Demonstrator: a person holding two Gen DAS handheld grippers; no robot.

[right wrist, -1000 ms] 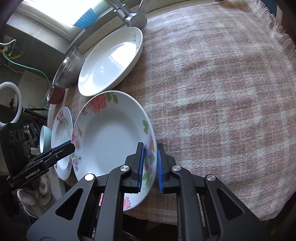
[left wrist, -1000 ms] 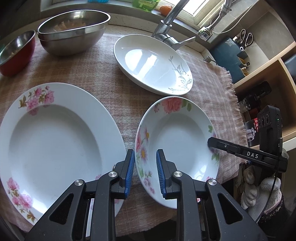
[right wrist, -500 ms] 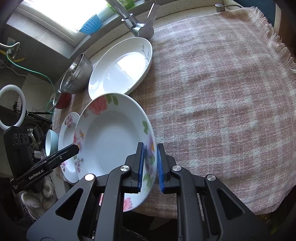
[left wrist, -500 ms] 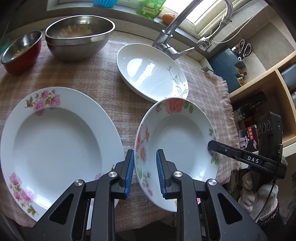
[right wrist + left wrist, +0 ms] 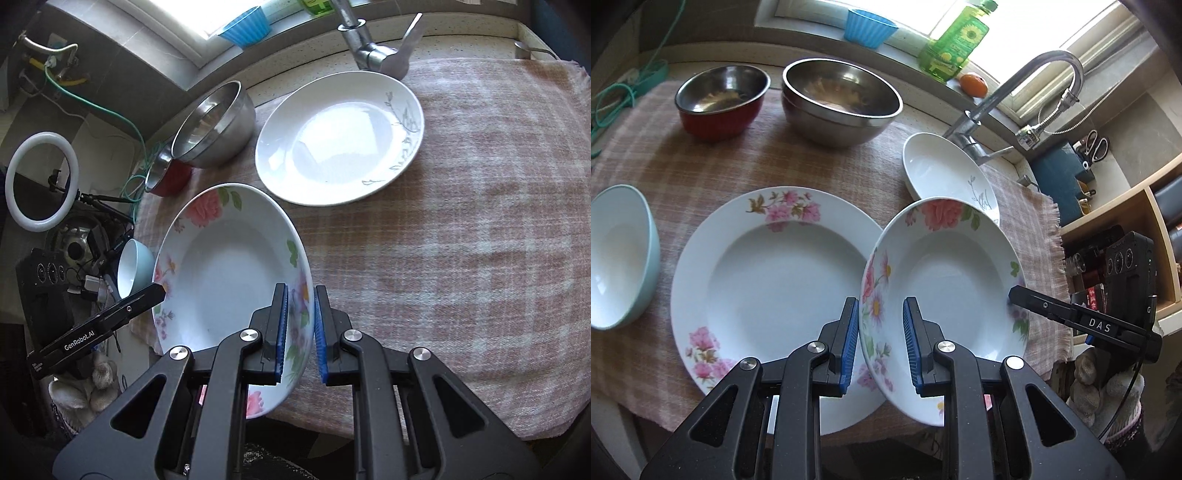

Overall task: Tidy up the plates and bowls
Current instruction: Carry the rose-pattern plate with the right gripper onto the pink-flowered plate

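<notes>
A small flowered plate is lifted off the cloth and tilted, held by both grippers. My left gripper is shut on its left rim. My right gripper is shut on its right rim. The plate overlaps the right edge of a large flowered plate that lies flat on the checked cloth. A white plate with a grey leaf pattern lies behind, near the tap.
A light blue bowl sits at the left. A red-sided steel bowl and a larger steel bowl stand at the back. A tap, a blue cup and a green bottle are by the window. Shelves are at the right.
The small flowered plate has risen off the cloth and moved left, so that it now overlaps the large flowered plate. Both grippers rose with it, bringing the blue bowl into view.
</notes>
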